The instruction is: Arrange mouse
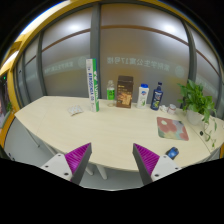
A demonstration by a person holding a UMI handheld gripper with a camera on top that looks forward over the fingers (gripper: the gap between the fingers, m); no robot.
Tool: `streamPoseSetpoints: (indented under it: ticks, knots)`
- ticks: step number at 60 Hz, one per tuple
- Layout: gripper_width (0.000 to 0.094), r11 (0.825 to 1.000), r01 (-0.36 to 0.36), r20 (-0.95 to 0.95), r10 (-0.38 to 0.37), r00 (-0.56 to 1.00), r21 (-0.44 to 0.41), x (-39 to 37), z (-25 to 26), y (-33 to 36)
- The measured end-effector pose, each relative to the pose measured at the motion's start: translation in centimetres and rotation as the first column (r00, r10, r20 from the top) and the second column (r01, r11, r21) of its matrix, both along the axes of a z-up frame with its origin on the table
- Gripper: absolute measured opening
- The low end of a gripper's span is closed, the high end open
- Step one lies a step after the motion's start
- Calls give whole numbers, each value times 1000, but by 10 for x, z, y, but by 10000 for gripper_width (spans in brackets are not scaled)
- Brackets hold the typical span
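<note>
**Mouse at the worktop's edge, fingers held wide above it**

Here the mouse point(172, 153) is a small dark, rounded thing with a bluish sheen on top, lying flat on the pale worktop point(90, 130) close to its near edge. It sits just ahead of the right finger and a little outward of it, not between the fingers. Just beyond it lies one mouse mat point(172, 127), roughly square, printed in pink and green; the mouse is off the mat, near its front edge, and whether they touch I cannot tell.

The gripper point(112, 161) hangs above the near side of the worktop with its fingers point(72, 158) spread wide, both magenta pads showing, and nothing held between them.

Counting what else stands beyond the fingers, along the far side of the worktop: one tall white and green box point(91, 84) upright, one small bottle with a green label point(110, 92) beside it, one brown packet point(125, 91), one white bottle point(143, 95) and one dark blue bottle point(156, 96). One leafy green plant point(195, 99) stands further to the right, well beyond the right finger. A small pale thing point(74, 110) lies on the worktop ahead of the left finger; I cannot make out what it is.
</note>
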State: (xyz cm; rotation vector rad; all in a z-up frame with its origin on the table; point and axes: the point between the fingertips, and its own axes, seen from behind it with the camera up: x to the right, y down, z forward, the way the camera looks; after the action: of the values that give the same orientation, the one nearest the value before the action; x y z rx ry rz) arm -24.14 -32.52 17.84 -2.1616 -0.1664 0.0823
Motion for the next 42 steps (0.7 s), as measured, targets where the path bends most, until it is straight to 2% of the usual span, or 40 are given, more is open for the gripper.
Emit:
streamPoseSetpoints:
  ticks: [14,19,29,36,42]
  knots:
    - [854,993,83,29,-81,996,-81,80,-56,-26]
    - [856,984,132,64,-125,990,-116,132,-85,-33]
    - [854,967,225,106,-213,971,-121,232,-129,-16]
    - [852,964,241,67,-234,970,-113,269,-147,17]
    - [851,962,234,24,-233,972,-139,282,-166,46]
